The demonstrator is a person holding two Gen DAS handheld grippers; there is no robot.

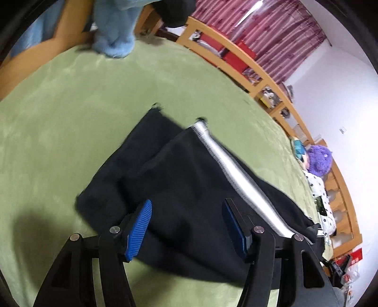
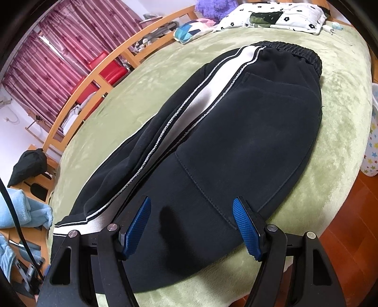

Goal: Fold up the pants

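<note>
Left hand-held gripper (image 1: 186,226), wrist view: the two blue pads stand apart with nothing pinched between them, released, hovering over the leg end of the black pants (image 1: 179,189). Right hand-held gripper (image 2: 192,226), wrist view: likewise released, its blue pads spread above the seat region, near a stitched pocket seam (image 2: 203,186), with no cloth gripped. The pants lie flat on the green bed cover (image 2: 337,132), already laid leg upon leg, so that the white side stripe (image 2: 208,94) runs along one edge. The long axis of the garment runs from the leg cuffs (image 1: 174,122), seen far ahead of the left hand-held gripper, to the elastic waistband (image 2: 293,54), seen far ahead of the right one; each tool therefore looks along the pants rather than across them, and in opposite senses. Judged from this layout, the left hand is the nearer to the cuff half and the right hand the nearer to the waist half; a lengthwise fold would carry one end over the other along this axis. Around the garment: a wooden bed rail (image 2: 99,78) with red curtains (image 2: 47,56) beyond it, a patterned pillow (image 2: 278,16) past the waistband, and a light blue cloth (image 1: 115,30) past the cuffs.
</note>
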